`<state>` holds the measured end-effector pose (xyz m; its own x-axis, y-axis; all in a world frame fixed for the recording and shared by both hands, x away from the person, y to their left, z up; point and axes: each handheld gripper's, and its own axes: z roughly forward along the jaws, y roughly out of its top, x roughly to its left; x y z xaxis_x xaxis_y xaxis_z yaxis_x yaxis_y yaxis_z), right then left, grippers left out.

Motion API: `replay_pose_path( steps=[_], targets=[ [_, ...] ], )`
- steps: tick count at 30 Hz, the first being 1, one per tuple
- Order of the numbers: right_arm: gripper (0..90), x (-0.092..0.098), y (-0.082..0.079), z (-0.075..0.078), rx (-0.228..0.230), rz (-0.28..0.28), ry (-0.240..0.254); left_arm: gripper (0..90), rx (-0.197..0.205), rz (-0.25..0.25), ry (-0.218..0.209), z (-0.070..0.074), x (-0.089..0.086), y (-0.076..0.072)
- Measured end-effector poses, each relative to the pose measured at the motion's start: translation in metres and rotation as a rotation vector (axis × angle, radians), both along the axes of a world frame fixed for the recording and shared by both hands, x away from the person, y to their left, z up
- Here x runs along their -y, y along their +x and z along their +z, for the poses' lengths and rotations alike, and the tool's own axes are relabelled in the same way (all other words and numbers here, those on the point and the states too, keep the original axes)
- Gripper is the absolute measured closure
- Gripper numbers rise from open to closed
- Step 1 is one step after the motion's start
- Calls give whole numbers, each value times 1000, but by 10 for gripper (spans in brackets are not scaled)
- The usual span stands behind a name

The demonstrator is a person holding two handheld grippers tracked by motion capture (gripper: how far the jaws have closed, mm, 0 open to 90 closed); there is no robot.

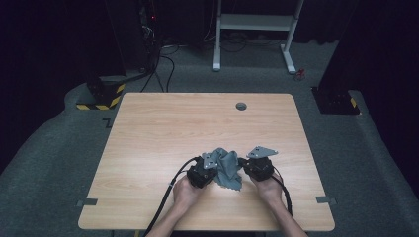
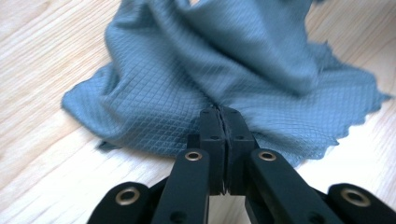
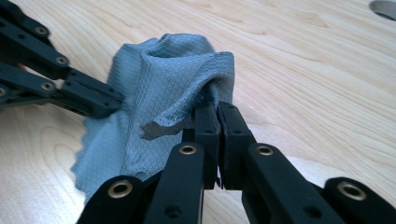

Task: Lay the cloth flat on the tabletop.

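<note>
A crumpled grey-blue cloth (image 1: 228, 168) with a quilted diamond weave lies bunched on the wooden table (image 1: 163, 128), near its front edge. My left gripper (image 1: 216, 169) comes at it from the left, the jaws shut on a fold of the cloth (image 2: 210, 60), pinched at my left gripper's tips (image 2: 223, 112). From the right, my right gripper (image 1: 243, 166) is shut on the cloth's raised edge (image 3: 168, 79); my right gripper's tips (image 3: 217, 109) hold it lifted. The left gripper (image 3: 105, 103) shows in the right gripper view, pressed into the far side of the cloth.
A round cable hole (image 1: 241, 105) sits near the table's far edge, and the same hole (image 3: 385, 7) appears in the right gripper view. Grey tape tabs (image 1: 87, 202) mark the front corners. A white desk frame (image 1: 257, 22) stands on the floor behind.
</note>
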<state>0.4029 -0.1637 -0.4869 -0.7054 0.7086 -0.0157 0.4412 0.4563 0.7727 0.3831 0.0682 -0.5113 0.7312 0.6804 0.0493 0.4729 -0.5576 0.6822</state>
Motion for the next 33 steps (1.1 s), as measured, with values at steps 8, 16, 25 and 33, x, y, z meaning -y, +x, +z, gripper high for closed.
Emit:
replay_pose_path(
  steps=[8, 16, 25, 33],
  targets=[
    [878, 13, 1, -1, 0, -38, -8, 893, 43, 80, 21, 13, -39, 5],
    [812, 17, 2, -18, -39, -61, -56, 792, 54, 189, 2, 8, -57, 14],
    [761, 24, -17, 1, 42, -55, 17, 682, 19, 21, -95, 18, -28, -21],
    [731, 8, -23, 2, 52, 12, -4, 646, 0, 23, 2, -1, -9, -18]
  ],
)
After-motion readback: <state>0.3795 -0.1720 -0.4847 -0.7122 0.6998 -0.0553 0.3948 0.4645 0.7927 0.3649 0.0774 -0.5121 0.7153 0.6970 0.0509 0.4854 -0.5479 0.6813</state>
